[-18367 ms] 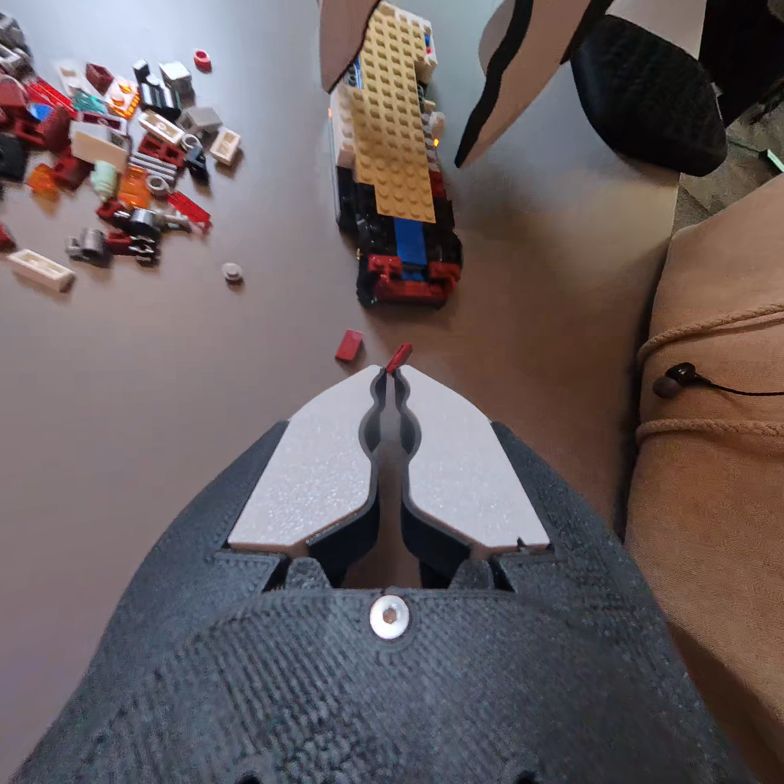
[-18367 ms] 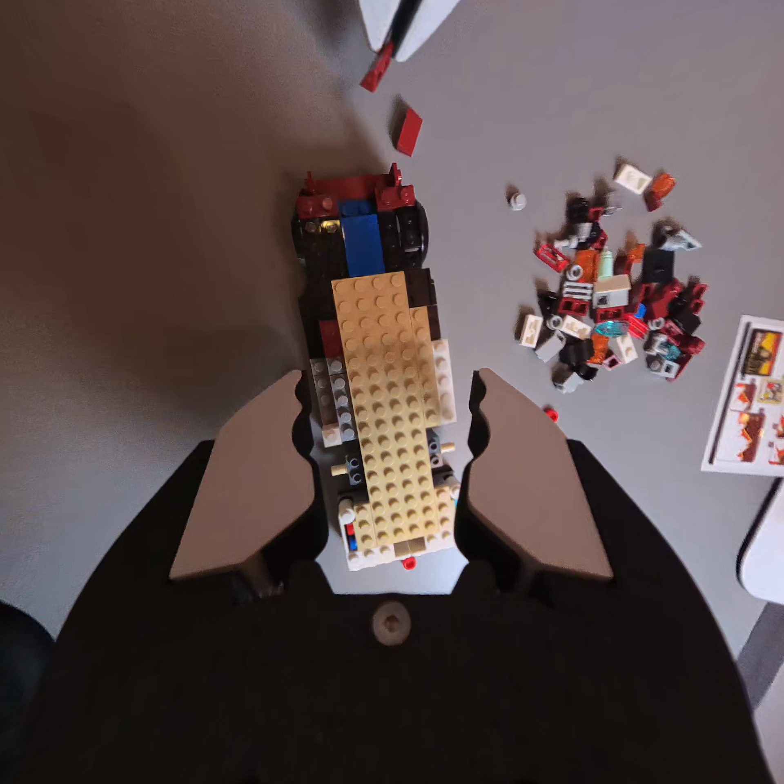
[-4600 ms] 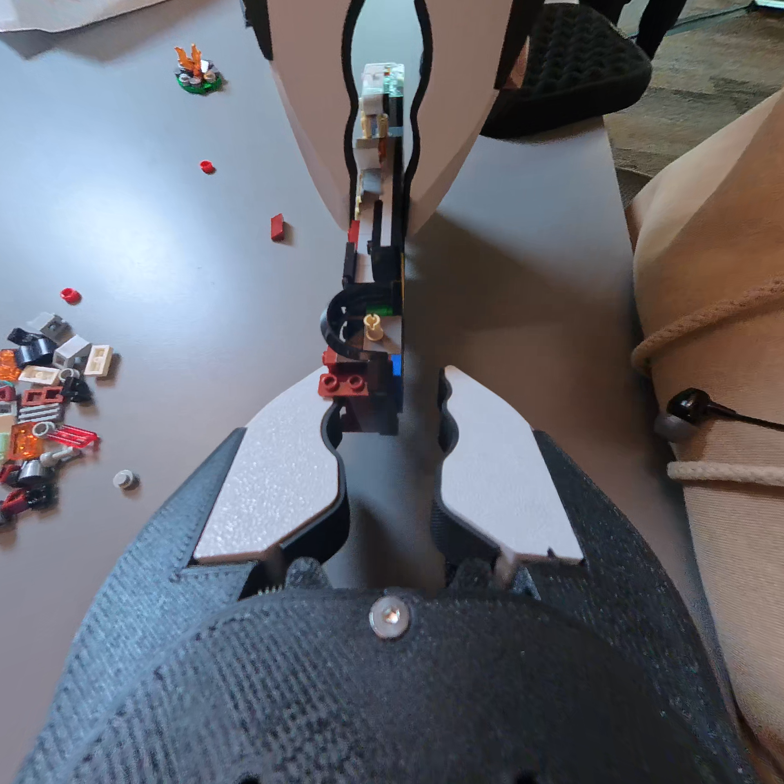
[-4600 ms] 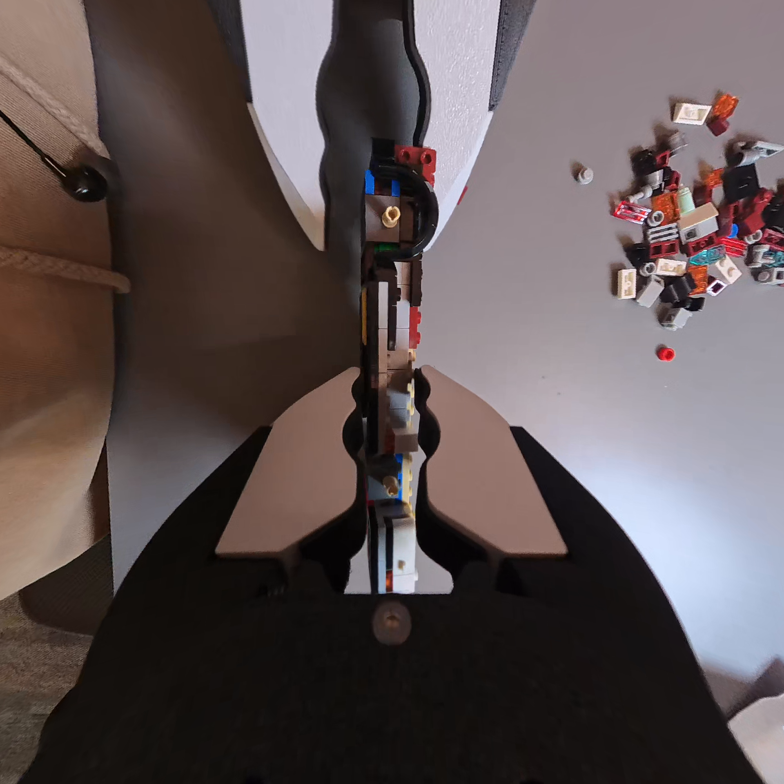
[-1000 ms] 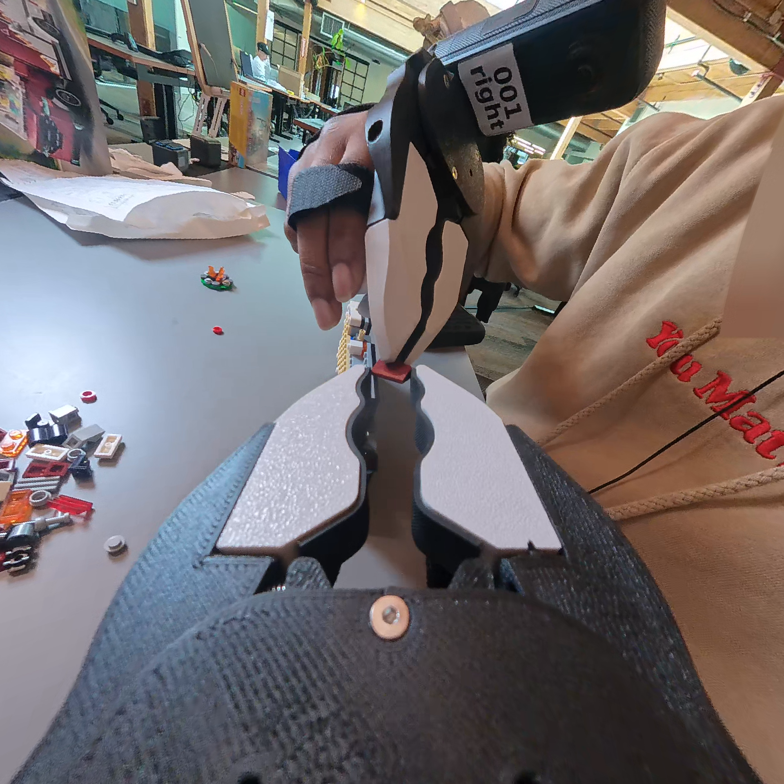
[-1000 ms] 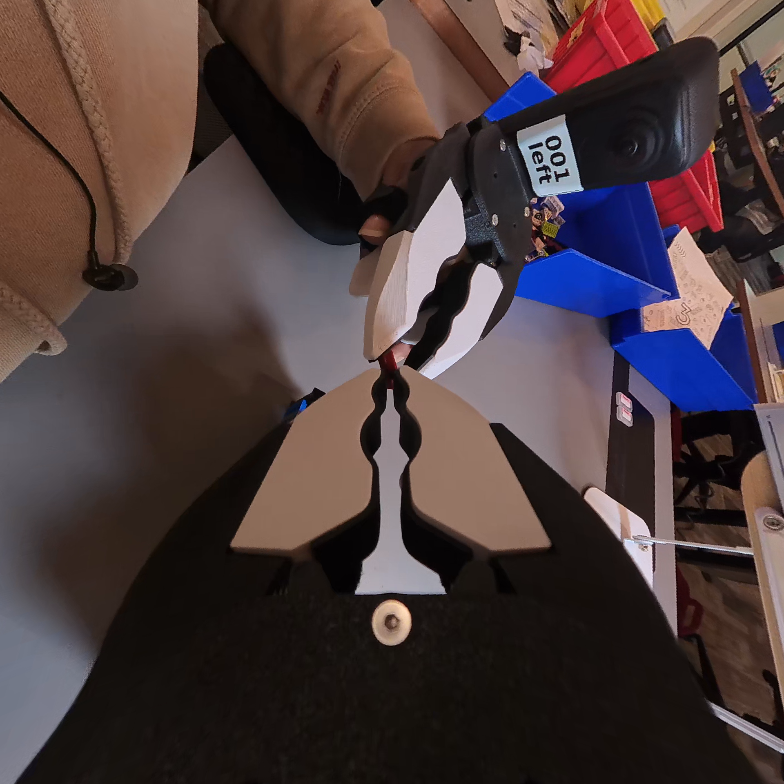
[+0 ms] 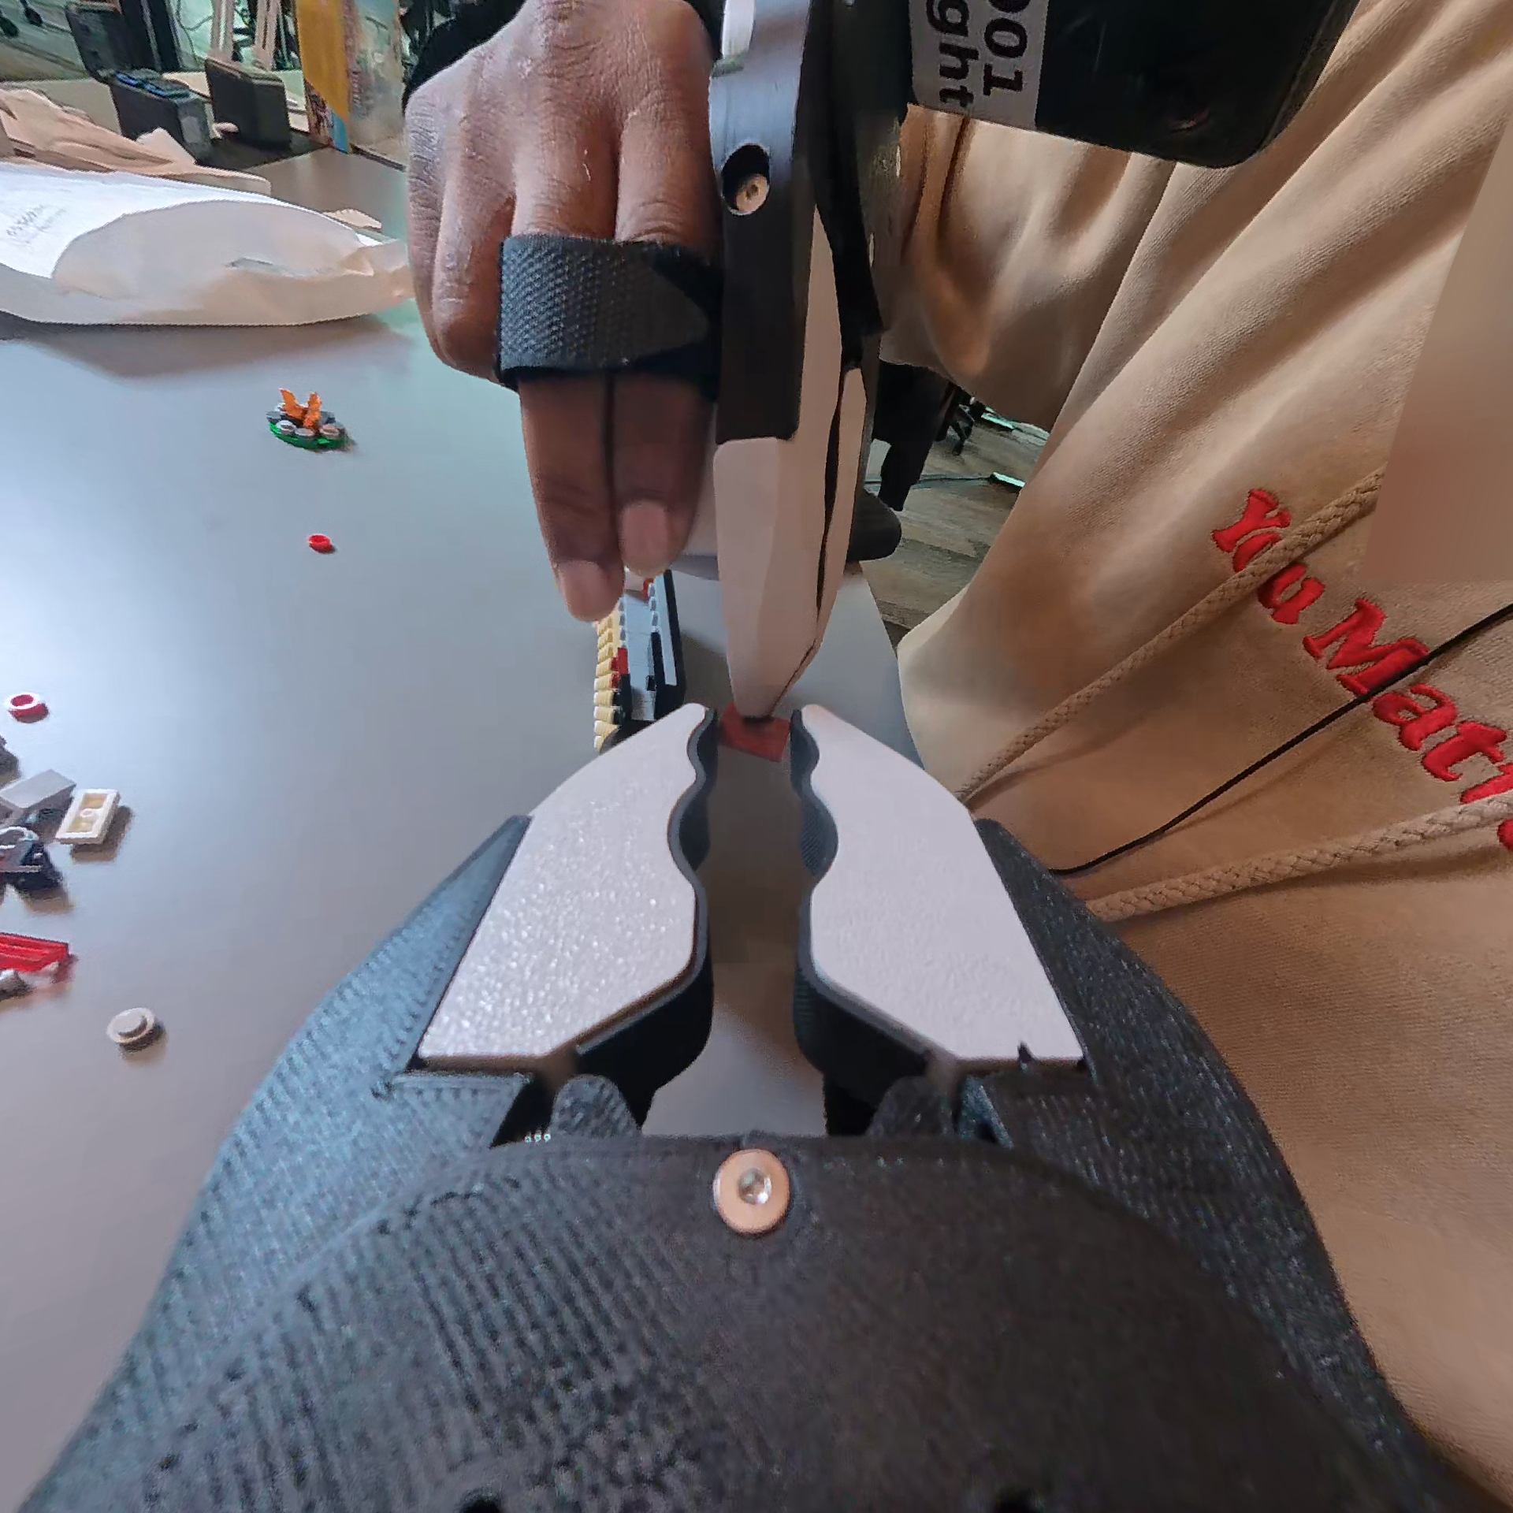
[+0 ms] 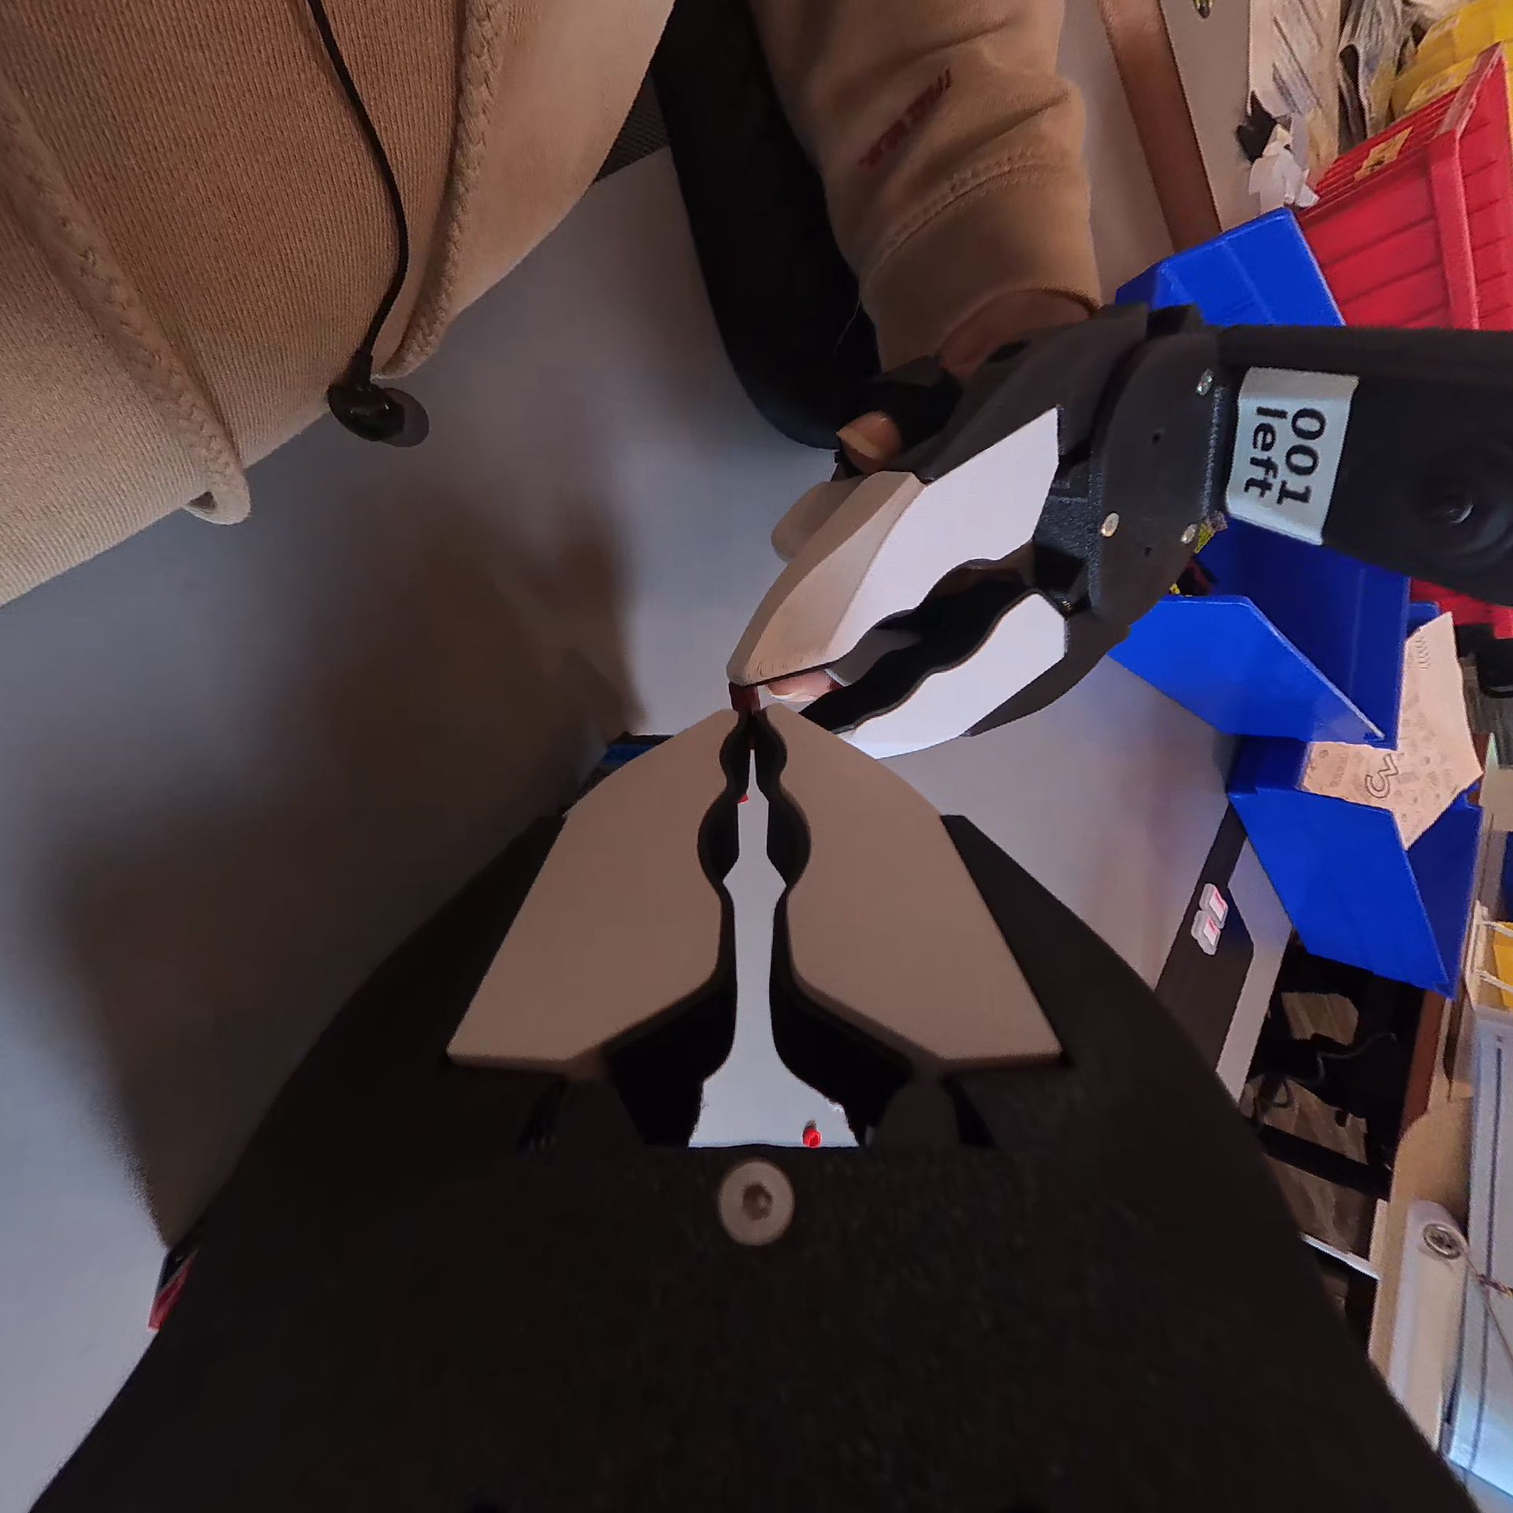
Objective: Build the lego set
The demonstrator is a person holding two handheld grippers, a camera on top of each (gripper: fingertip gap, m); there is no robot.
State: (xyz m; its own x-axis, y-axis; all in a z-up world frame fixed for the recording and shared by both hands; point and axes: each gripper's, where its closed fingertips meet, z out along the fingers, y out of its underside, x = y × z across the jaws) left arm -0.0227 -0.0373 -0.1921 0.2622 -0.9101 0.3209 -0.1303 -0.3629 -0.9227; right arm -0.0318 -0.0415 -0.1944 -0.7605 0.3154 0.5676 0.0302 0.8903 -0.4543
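Left gripper (image 7: 753,729): jaws part-closed, both tips set against the sides of a small red brick piece (image 7: 754,734), held above the grey surface (image 7: 246,737).

Right gripper (image 8: 749,720): jaws closed to a slit, pinching the same red piece from above; in the left wrist view it points straight down, its tips meeting on the piece's top. A hand (image 7: 565,246) with a black strap (image 7: 602,315) across two fingers holds it.

Brick model (image 7: 639,663): tan, grey and black, on its edge on the surface, just behind the left jaws.

Loose bricks (image 7: 49,819): scattered at far left, well apart.

Blue bins (image 8: 1310,737): beside the surface.
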